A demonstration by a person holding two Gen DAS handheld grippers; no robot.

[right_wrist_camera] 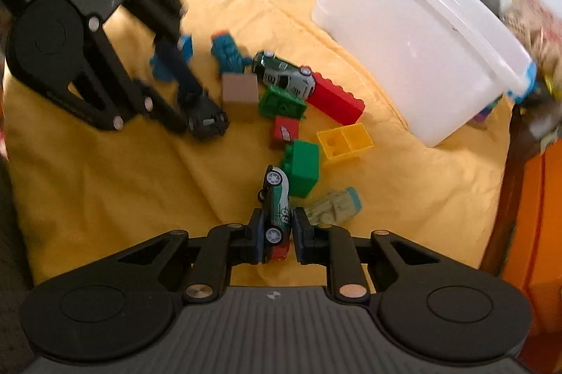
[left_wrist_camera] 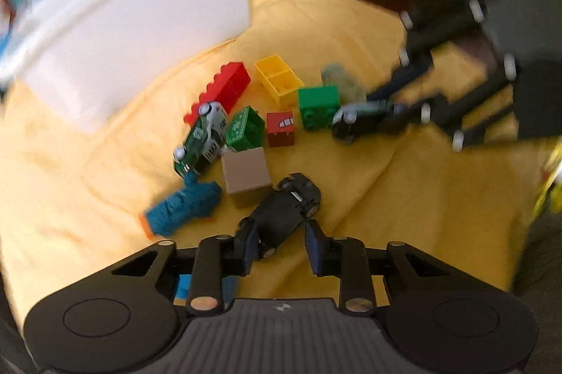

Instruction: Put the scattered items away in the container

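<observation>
Nearest the left wrist camera, the left gripper stood partly open, its jaws straddling the tail of a black toy car that lay on the yellow cloth; one finger touched the car, the other stood just off it, so no firm hold showed. Across the pile, the right gripper had its jaws drawn in on a green-and-white race car turned on its side, apparently clamped.

Judging by the layout, the tidy-up was barely begun. Scattered on the cloth were a second green-and-white car, a long red brick, a yellow brick lying hollow side up, two green bricks, a small red block with a printed face, a tan block, a blue ridged toy and a pale figure. The white tub sat at the cloth's far edge, near the red brick; its inside was hidden, so whether anything had gone in could not be told. Both cars looked the next candidates for the tub, with everything else left to collect.
</observation>
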